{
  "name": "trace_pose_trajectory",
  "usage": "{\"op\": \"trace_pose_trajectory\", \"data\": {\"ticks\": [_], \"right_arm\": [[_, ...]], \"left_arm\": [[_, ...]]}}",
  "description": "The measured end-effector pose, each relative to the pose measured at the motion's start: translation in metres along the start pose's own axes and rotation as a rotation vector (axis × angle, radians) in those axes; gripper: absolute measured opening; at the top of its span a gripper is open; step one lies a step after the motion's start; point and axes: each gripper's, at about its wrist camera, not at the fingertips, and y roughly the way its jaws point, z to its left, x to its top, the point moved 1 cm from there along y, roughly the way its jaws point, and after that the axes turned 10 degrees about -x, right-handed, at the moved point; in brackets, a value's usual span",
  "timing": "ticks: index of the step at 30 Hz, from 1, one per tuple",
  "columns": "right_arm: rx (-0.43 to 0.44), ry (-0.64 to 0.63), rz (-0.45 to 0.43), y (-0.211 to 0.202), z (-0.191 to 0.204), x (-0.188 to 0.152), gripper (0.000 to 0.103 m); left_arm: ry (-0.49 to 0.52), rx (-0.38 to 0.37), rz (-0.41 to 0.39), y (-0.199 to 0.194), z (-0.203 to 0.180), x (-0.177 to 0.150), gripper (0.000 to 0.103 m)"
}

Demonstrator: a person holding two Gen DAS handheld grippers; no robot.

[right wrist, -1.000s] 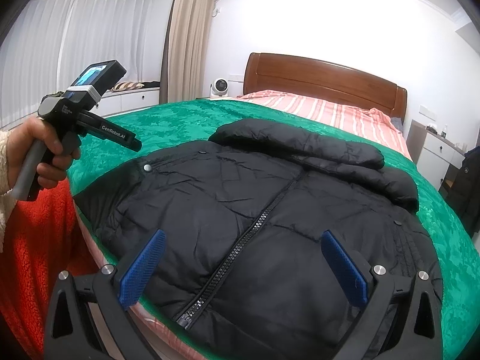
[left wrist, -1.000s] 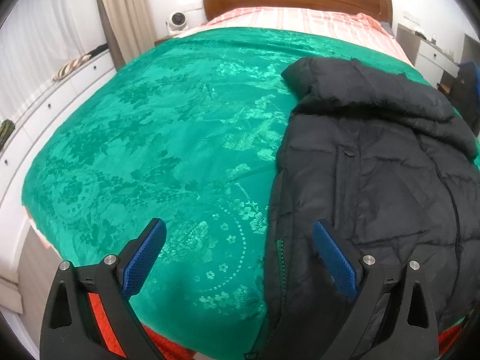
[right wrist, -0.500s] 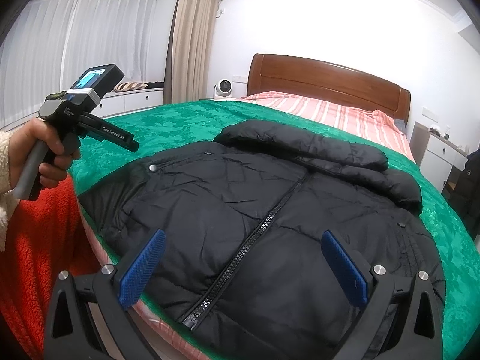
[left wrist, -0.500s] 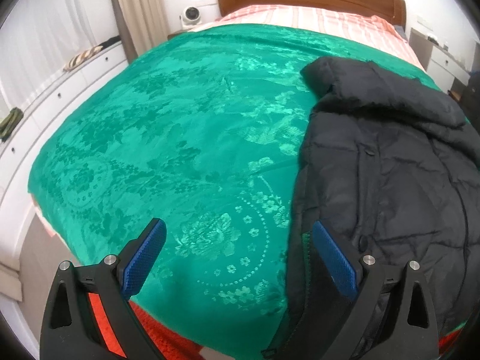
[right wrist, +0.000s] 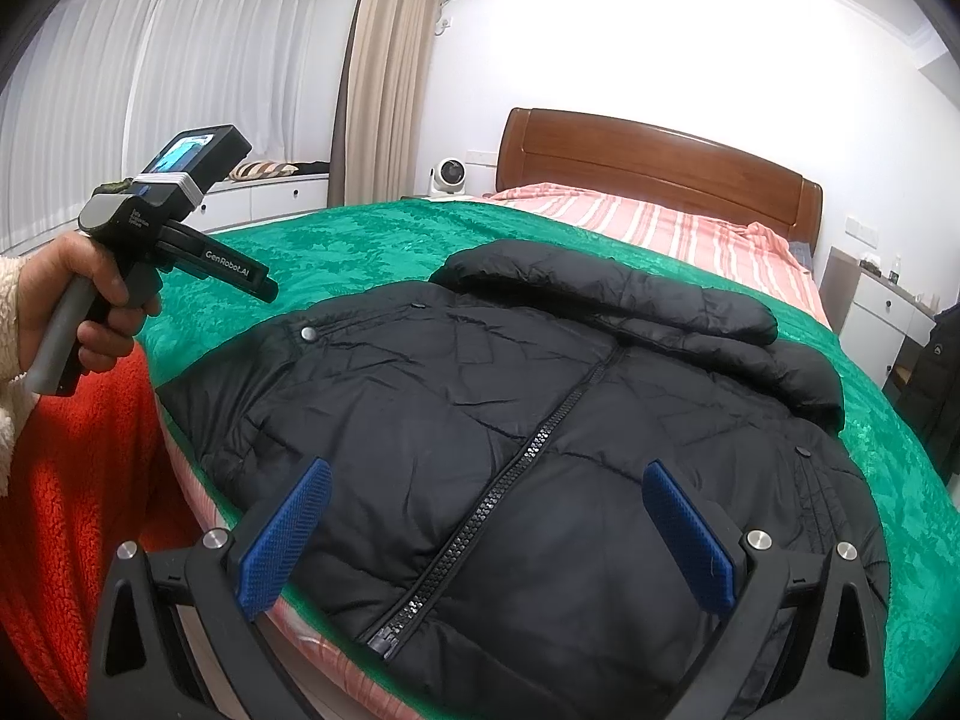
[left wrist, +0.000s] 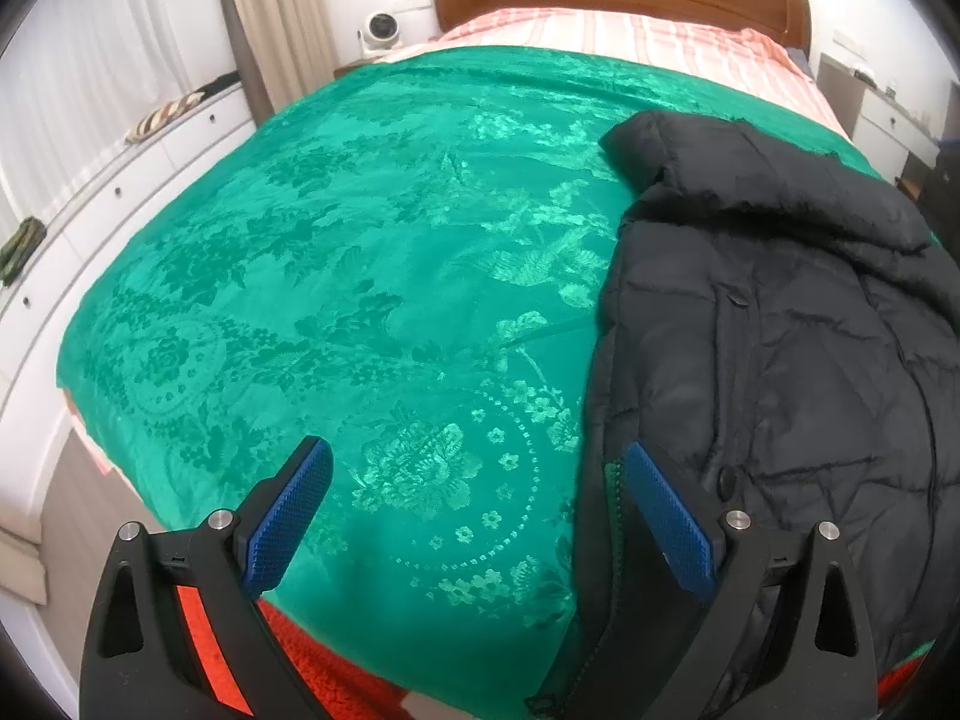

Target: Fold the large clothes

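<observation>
A black puffer jacket (right wrist: 540, 414) lies front-up and zipped on the green bedspread (left wrist: 360, 300), its hem at the bed's near edge and its hood toward the headboard. In the left wrist view the jacket (left wrist: 780, 360) fills the right side. My left gripper (left wrist: 480, 510) is open and empty, above the bedspread just left of the jacket's side edge. It also shows in the right wrist view (right wrist: 240, 276), held in a hand at the left. My right gripper (right wrist: 486, 528) is open and empty, above the jacket's lower front near the zipper.
A wooden headboard (right wrist: 660, 156) and pink striped sheet (right wrist: 660, 228) lie at the far end. White drawers (left wrist: 120, 192) run along the left wall with curtains. A small fan (right wrist: 447, 174) stands beside the bed. A white nightstand (right wrist: 876, 312) and a dark hanging garment (right wrist: 936, 396) are at the right. Red fleece (right wrist: 78, 480) is at near left.
The left wrist view has shifted a little: the jacket now sits further right in it. The right gripper has barely moved. Both grippers stay open.
</observation>
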Motion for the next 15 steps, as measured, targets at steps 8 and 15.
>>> {"op": "trace_pose_trajectory", "data": {"ticks": [8,15], "right_arm": [[0.002,0.002,0.003,0.001,0.0,0.0,0.102],[-0.012,0.022,0.017,0.002,-0.009,0.001,0.102]], "left_arm": [[-0.002,-0.014,0.029,0.006,0.002,-0.005,0.099],[-0.011,-0.065,0.06,0.008,0.004,-0.016,0.099]]}}
